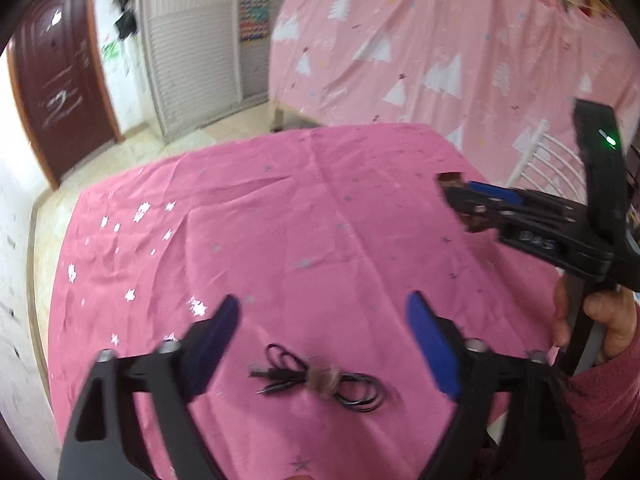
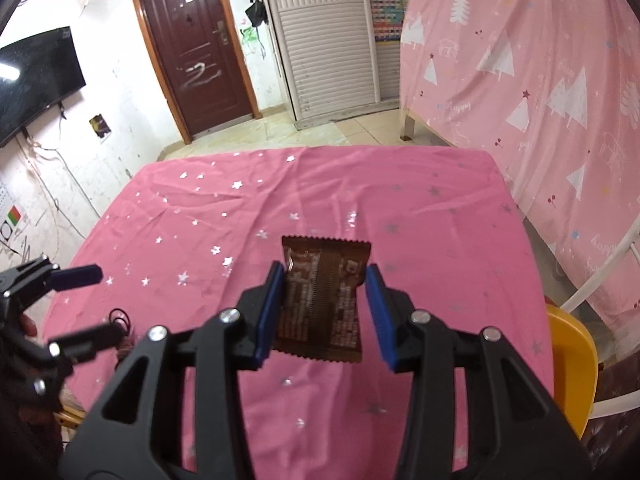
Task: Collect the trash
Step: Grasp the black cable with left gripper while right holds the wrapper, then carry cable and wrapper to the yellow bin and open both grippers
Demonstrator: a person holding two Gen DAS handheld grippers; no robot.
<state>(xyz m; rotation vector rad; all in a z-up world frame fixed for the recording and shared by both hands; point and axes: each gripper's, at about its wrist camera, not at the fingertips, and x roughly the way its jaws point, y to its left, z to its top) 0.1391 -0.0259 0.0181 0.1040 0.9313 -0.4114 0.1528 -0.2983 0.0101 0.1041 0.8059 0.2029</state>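
Trash here meant a brown wrapper [image 2: 322, 300], which sat between the blue pads of the right gripper [image 2: 326, 312], lifted off the pink tablecloth [image 2: 360, 184]. Its left edge met the left pad; at the right pad a sliver of gap showed, so the jaws stood partly closed and appeared to carry it, though how firmly could not be told. From the left wrist view the same wrapper poked out of that gripper at about two o'clock. The left gripper [image 1: 324, 344] stood wide open and empty, hovering over a coiled black cable [image 1: 320, 380] bound with a tuft-like tie, which lay on the cloth at six o'clock.

Judging by this, the step in hand was carrying the wrapper off; the next move called for a bin, and none showed in either view. Whether the cable counted as trash was unclear. The table's near edge was cut off behind the gripper frames, and the left wrist view was smeared by blur.
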